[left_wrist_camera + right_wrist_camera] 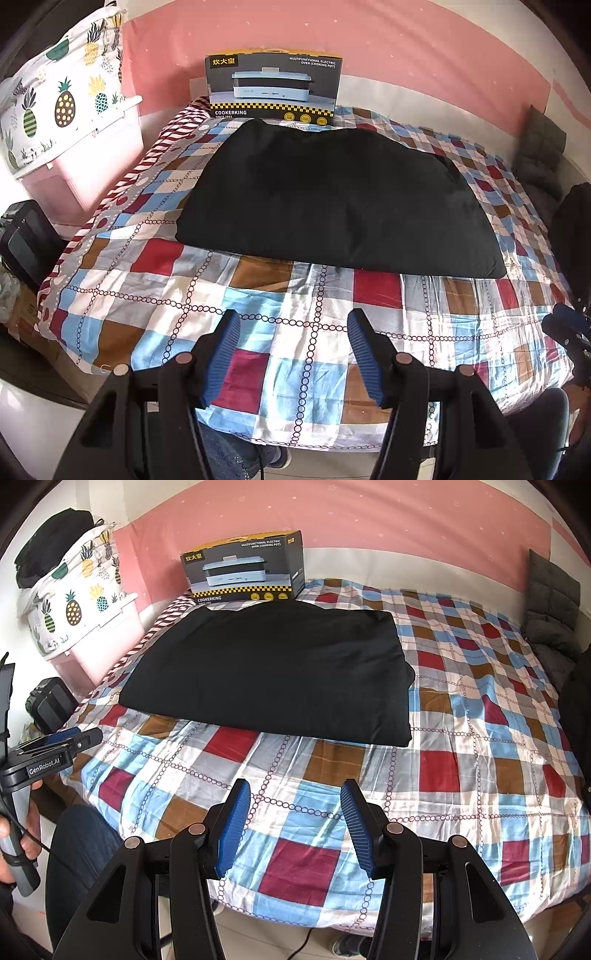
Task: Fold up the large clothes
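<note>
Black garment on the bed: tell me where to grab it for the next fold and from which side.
Take the black garment at its near corners, coming in from the bed's near edge. That hem lies straight and closest to both open grippers: left gripper, right gripper. The thick near-right corner probably offers the easiest pinch.

Both grippers are hovering over the bed's near edge: the left gripper and right gripper are gaping (nothing between them), angling downward.
</note>
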A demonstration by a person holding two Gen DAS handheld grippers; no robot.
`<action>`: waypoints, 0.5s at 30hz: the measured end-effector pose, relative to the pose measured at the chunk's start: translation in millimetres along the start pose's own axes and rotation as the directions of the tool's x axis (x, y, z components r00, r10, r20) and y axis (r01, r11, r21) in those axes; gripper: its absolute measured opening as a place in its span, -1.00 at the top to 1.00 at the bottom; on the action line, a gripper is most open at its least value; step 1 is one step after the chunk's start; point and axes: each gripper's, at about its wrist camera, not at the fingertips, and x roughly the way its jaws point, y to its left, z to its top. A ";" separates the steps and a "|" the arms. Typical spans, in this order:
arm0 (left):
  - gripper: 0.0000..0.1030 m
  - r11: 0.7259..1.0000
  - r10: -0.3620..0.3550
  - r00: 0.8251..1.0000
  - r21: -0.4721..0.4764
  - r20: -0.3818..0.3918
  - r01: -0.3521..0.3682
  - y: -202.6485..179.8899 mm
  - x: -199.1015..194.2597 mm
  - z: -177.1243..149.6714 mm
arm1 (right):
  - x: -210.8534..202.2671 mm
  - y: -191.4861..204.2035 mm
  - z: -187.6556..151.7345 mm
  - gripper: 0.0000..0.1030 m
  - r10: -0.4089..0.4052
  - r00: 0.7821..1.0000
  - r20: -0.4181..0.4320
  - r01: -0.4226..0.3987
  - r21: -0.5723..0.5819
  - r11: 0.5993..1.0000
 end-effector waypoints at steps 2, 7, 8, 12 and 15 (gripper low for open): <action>-0.21 1.000 -0.002 1.000 0.003 0.002 0.002 -0.8 -0.8 -0.5 | 0.1 0.1 0.3 0.00 0.001 1.000 -0.003 -0.001 0.001 1.000; -0.21 1.000 -0.004 1.000 0.002 0.000 0.004 -1.6 -1.4 -0.8 | 0.8 0.1 -0.8 0.00 0.007 1.000 -0.007 -0.007 -0.011 1.000; -0.21 1.000 -0.005 1.000 0.002 0.001 0.005 -1.7 -1.4 -0.8 | 1.0 0.6 -0.7 0.00 0.006 1.000 -0.007 -0.006 -0.010 1.000; -0.21 1.000 -0.006 1.000 0.001 0.001 0.006 -2.1 -1.4 -1.0 | 1.4 1.6 -0.8 0.00 0.005 1.000 -0.007 -0.005 -0.009 1.000; -0.21 1.000 -0.001 1.000 0.003 0.001 0.001 -2.4 -1.5 -1.2 | 1.4 1.8 -0.8 0.00 0.005 1.000 -0.008 -0.006 -0.008 1.000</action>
